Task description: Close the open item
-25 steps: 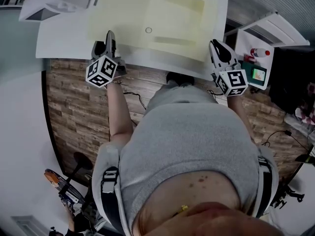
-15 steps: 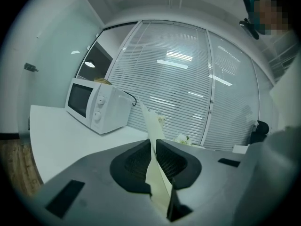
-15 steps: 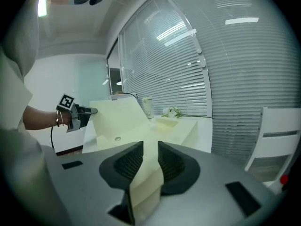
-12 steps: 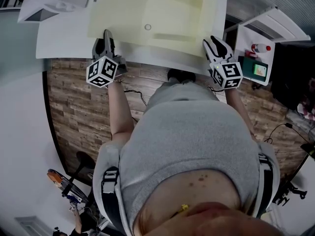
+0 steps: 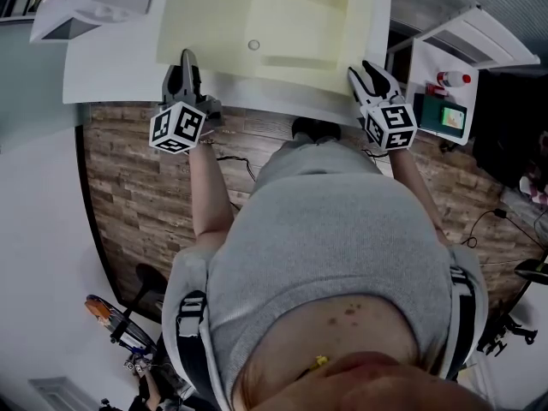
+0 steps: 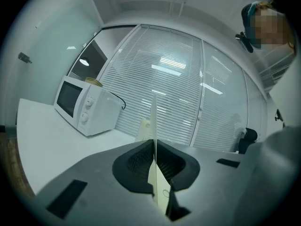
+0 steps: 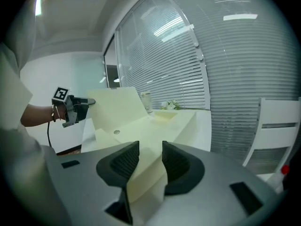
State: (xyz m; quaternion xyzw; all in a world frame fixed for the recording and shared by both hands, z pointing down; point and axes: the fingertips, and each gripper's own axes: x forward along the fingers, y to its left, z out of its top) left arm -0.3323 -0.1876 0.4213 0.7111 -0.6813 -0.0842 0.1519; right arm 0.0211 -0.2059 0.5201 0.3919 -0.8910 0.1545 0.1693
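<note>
A pale yellow folder (image 5: 257,24) lies open on the white table (image 5: 111,80). It has a round snap (image 5: 253,45). My left gripper (image 5: 186,60) is at the folder's near left edge, shut on the thin flap (image 6: 154,121), which stands edge-on between the pads. In the right gripper view that flap (image 7: 117,105) is lifted up by the left gripper (image 7: 88,101). My right gripper (image 5: 361,74) is at the near right corner, its jaws opening. The folder's corner (image 7: 146,173) lies between the right gripper's (image 7: 149,161) pads, which do not press on it.
A white microwave (image 6: 84,105) stands on the table at the far left (image 5: 94,2). A white side shelf (image 5: 428,67) to the right carries a red-capped bottle (image 5: 452,79) and a green box (image 5: 449,118). Window blinds (image 7: 235,69) line the far wall.
My right gripper has moved left onto the folder's near right corner and its jaws have spread. The left gripper has stayed at the folder's left edge.
</note>
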